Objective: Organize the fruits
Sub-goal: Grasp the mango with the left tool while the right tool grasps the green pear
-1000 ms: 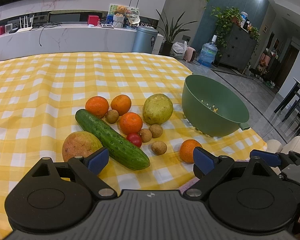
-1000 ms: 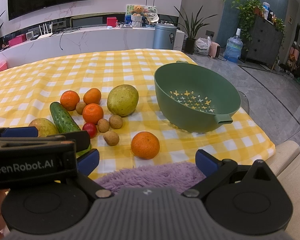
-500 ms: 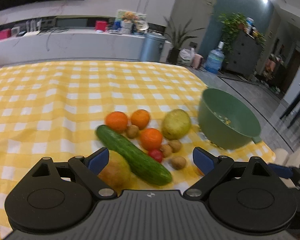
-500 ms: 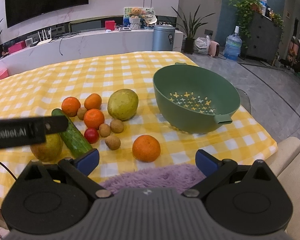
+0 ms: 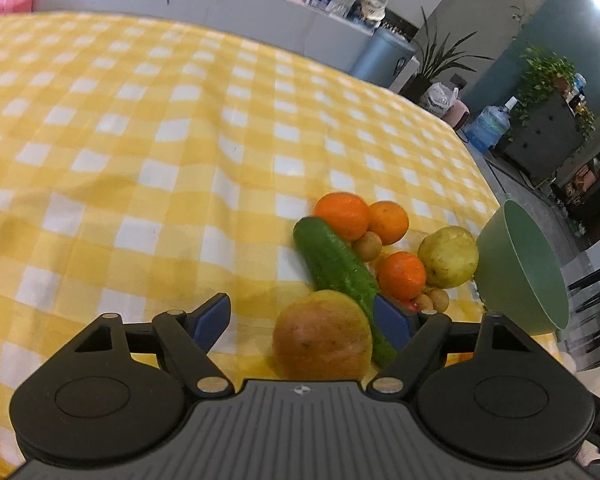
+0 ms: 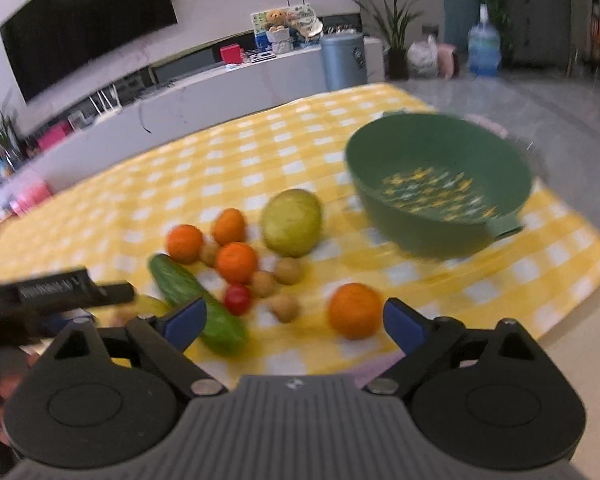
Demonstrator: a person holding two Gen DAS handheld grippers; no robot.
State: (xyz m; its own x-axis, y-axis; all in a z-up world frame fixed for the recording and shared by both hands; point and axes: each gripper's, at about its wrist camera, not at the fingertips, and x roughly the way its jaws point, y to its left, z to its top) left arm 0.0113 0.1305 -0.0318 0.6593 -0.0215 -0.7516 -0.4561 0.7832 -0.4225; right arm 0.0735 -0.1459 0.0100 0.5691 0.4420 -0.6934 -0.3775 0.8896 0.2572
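Left gripper (image 5: 304, 320): jaws apart and just been narrowing; the mango (image 5: 322, 340) sits between the blue pads, nearer the right one, not visibly pinched.
Right gripper (image 6: 294, 320): jaws apart and just been narrowing, nothing pressed; the lone orange (image 6: 354, 310) lies on the cloth ahead between the pads.
Cucumber (image 5: 336, 270): lies slantwise, touching the mango's right side.
Fruit cluster: three more oranges (image 6: 236, 262), a large yellow-green fruit (image 6: 292, 222), a small red tomato (image 6: 237, 299) and several small brown fruits (image 6: 287, 270), close together.
Green colander (image 6: 440, 196): right of the cluster, holding no fruit.
Bench (image 5: 140, 152): covered with yellow-and-white checked cloth.
Right view: blurred.
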